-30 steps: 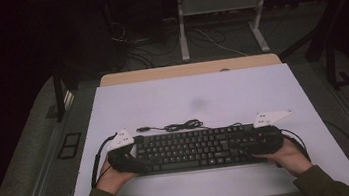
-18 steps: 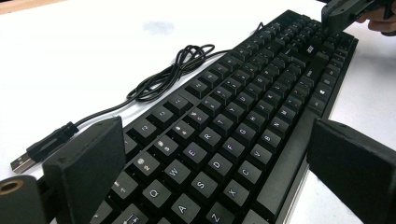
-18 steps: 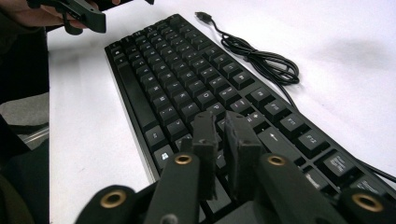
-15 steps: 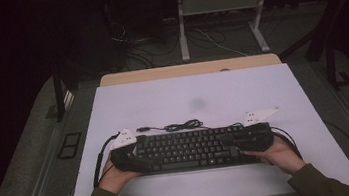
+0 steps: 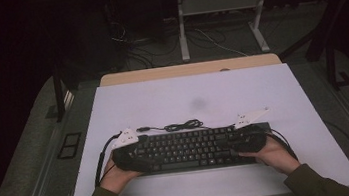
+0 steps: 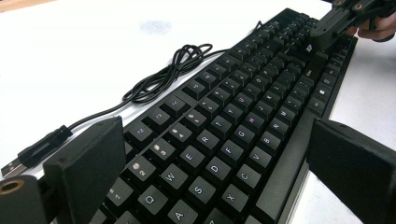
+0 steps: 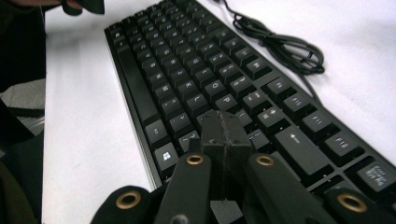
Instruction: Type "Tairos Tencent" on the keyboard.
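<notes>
On table [image 5: 272,91], keyboard [image 5: 189,149], coiled cable [image 5: 182,125]

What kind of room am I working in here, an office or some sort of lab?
Probably a lab or recording workspace rather than an office: a bare white table with just a black keyboard on it, a second desk frame behind, and loose cables across the dark carpeted floor.
</notes>
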Demonstrator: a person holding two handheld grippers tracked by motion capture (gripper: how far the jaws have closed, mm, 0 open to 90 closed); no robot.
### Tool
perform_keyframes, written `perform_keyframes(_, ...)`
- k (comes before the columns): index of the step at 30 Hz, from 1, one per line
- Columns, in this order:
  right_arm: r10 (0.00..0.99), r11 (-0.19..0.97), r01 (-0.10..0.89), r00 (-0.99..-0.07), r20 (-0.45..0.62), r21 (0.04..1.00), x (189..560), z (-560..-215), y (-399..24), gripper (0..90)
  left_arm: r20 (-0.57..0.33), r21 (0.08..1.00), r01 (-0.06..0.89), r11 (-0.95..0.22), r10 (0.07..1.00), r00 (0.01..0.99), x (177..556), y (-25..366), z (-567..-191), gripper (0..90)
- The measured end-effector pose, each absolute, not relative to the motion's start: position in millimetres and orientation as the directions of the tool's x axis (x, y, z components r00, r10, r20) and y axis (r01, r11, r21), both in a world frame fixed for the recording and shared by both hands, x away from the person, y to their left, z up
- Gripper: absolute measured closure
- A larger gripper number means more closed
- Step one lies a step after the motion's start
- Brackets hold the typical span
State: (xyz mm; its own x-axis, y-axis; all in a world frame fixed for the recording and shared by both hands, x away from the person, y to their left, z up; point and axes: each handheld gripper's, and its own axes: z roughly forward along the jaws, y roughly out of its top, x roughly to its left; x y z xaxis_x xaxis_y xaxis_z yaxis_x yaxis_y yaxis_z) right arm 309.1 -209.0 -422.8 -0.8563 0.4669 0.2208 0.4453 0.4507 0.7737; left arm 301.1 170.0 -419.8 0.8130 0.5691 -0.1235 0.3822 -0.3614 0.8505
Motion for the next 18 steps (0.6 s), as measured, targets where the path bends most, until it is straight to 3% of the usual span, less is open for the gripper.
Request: perform_keyframes(18, 0.449, 0.531, 0.44, -0.871, 0.2, 0.724, 306.9, -435.6, -198.8, 89.1, -0.125, 0.849, 0.381, -0.365, 0.563, 0.817, 302.8, 164.9, -420.9, 4.0)
